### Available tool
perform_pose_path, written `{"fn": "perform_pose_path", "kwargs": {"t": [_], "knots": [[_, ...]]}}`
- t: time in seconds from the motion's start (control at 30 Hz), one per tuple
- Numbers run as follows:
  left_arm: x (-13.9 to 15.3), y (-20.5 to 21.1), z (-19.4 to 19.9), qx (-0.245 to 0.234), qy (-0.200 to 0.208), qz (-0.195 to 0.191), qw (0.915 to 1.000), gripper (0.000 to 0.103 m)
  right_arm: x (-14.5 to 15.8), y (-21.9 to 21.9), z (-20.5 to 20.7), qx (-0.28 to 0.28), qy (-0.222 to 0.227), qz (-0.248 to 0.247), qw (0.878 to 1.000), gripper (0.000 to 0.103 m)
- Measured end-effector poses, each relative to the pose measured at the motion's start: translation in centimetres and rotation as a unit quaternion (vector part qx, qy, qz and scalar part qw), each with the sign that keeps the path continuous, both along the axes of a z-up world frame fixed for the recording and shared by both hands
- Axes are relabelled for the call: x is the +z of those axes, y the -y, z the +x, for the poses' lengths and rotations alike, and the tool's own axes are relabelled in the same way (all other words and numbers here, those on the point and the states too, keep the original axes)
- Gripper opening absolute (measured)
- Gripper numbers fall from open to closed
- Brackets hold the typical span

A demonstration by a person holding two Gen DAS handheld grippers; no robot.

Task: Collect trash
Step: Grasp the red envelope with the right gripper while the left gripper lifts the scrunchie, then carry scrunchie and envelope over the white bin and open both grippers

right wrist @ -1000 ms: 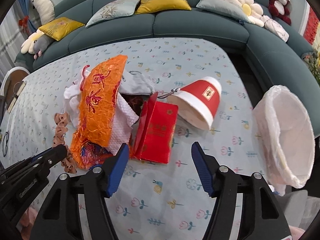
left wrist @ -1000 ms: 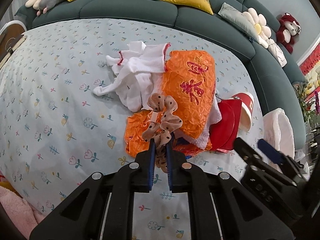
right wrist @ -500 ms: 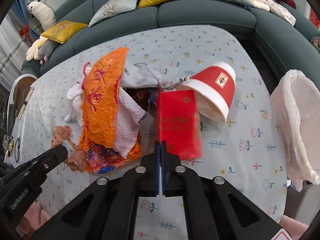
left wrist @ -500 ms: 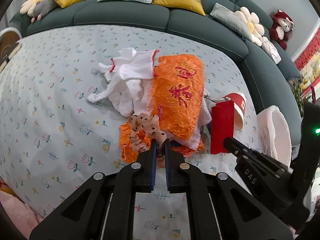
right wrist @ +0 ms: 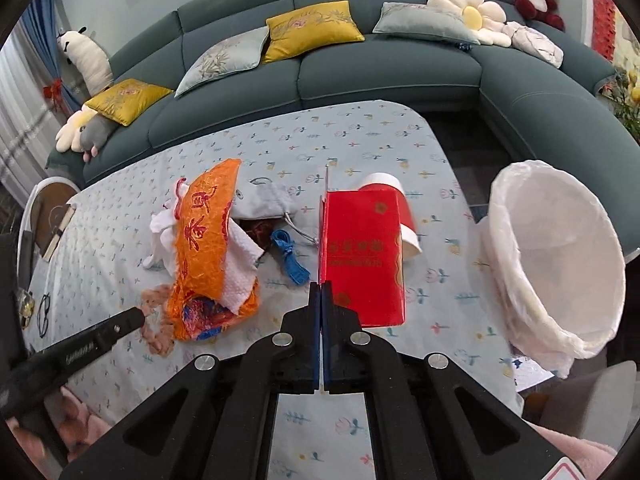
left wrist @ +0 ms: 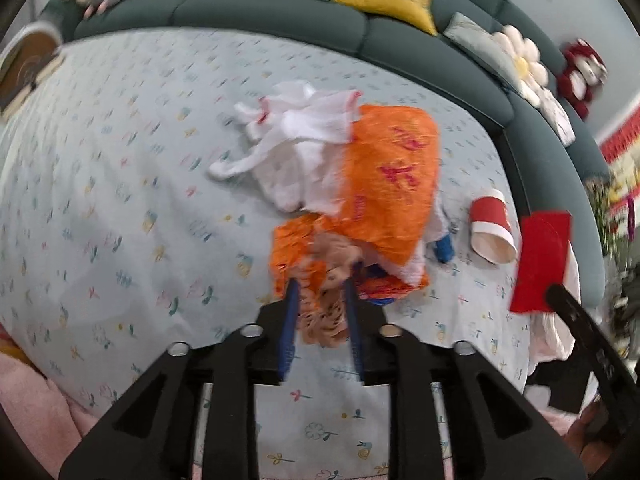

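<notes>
My right gripper [right wrist: 321, 292] just clamped and lifted the envelope [right wrist: 362, 258]; left gripper [left wrist: 321, 284] loosened (scrunchie [left wrist: 326, 312] between), bin [right wrist: 556, 256] right next.

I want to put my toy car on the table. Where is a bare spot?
Bare tablecloth lies along the sofa side, and at the near edge between the red envelope and the lined bin. It is crowded in the middle: orange bag, grey pouch, blue cord and red cup lie close together.

Envelope [right wrist: 362, 256] stands before the cup [right wrist: 390, 204], bin [right wrist: 556, 264] right of both (wrapper [right wrist: 204, 236] left).
</notes>
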State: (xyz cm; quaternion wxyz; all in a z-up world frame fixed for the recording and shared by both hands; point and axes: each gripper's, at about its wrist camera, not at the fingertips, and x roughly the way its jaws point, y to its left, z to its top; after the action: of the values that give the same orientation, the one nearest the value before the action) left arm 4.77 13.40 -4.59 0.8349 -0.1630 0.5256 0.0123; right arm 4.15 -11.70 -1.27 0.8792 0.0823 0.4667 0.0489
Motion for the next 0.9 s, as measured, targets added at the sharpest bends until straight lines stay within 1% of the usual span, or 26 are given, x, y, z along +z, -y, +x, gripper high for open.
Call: {"fn": "perform_pose_path", "kwargs": {"t": [0.03, 0.07, 0.17, 0.27, 0.37, 0.4, 0.43, 0.47, 0.5, 0.53, 0.63, 0.7, 0.8, 0.9], "knots": [[-0.2, -0.3, 0.0, 0.007, -0.004, -0.004, 1.0000, 0.042, 0.0, 0.1, -0.3, 0.000, 0.000, 0.001, 1.000, 0.001], [-0.6, -0.8, -0.1, 0.018, -0.008, -0.013, 0.9997, 0.047, -0.1, 0.3, -0.5, 0.000, 0.000, 0.003, 1.000, 0.001], [-1.7, -1.3, 0.1, 0.030, -0.020, -0.030, 0.9989, 0.048, -0.2, 0.8, -0.9, -0.003, -0.001, 0.012, 1.000, 0.001], [-2.4, -0.7, 0.5, 0.018, -0.026, -0.033, 0.9990, 0.049, -0.5, 1.1, -1.1, -0.005, -0.005, 0.017, 1.000, 0.001], [-3.0, 0.4, 0.8, -0.004, -0.029, -0.026, 0.9992, 0.047, -0.8, 1.2, -1.2, -0.006, -0.009, 0.018, 1.000, 0.001], [-3.1, 0.9, 0.9, -0.013, -0.029, -0.023, 0.9992, 0.046, -1.0, 1.3, -1.2, -0.006, -0.010, 0.018, 1.000, 0.001], [-3.2, 1.4, 0.9, -0.024, -0.028, -0.019, 0.9991, 0.038, -1.0, 1.3, -1.2, -0.006, -0.011, 0.019, 1.000, 0.001], [-3.3, 1.8, 1.0, -0.034, -0.029, -0.016, 0.9989, 0.026, -1.1, 1.3, -1.1, -0.006, -0.013, 0.019, 1.000, 0.001], [-3.5, 2.1, 1.1, -0.043, -0.030, -0.015, 0.9985, 0.020, -1.1, 1.3, -1.2, -0.006, -0.014, 0.020, 1.000, 0.001], [-3.6, 2.5, 1.1, -0.052, -0.033, -0.012, 0.9980, 0.011, -1.2, 1.3, -1.2, -0.006, -0.015, 0.020, 1.000, 0.001], [-3.8, 3.5, 0.9, -0.068, -0.032, 0.002, 0.9971, 0.006, -1.4, 1.4, -1.3, -0.006, -0.018, 0.021, 1.000, 0.001], [-3.6, 4.0, 0.7, -0.079, -0.027, 0.013, 0.9964, 0.004, -1.4, 1.5, -1.5, -0.007, -0.017, 0.023, 1.000, 0.001], [-2.5, 4.6, 0.4, -0.087, -0.015, 0.011, 0.9960, 0.004, -1.1, 1.9, -1.7, -0.008, -0.014, 0.025, 1.000, 0.001], [-0.8, 5.5, -0.1, -0.098, -0.002, -0.001, 0.9951, 0.004, -0.4, 2.6, -2.0, -0.013, -0.005, 0.030, 0.999, 0.001]]}}
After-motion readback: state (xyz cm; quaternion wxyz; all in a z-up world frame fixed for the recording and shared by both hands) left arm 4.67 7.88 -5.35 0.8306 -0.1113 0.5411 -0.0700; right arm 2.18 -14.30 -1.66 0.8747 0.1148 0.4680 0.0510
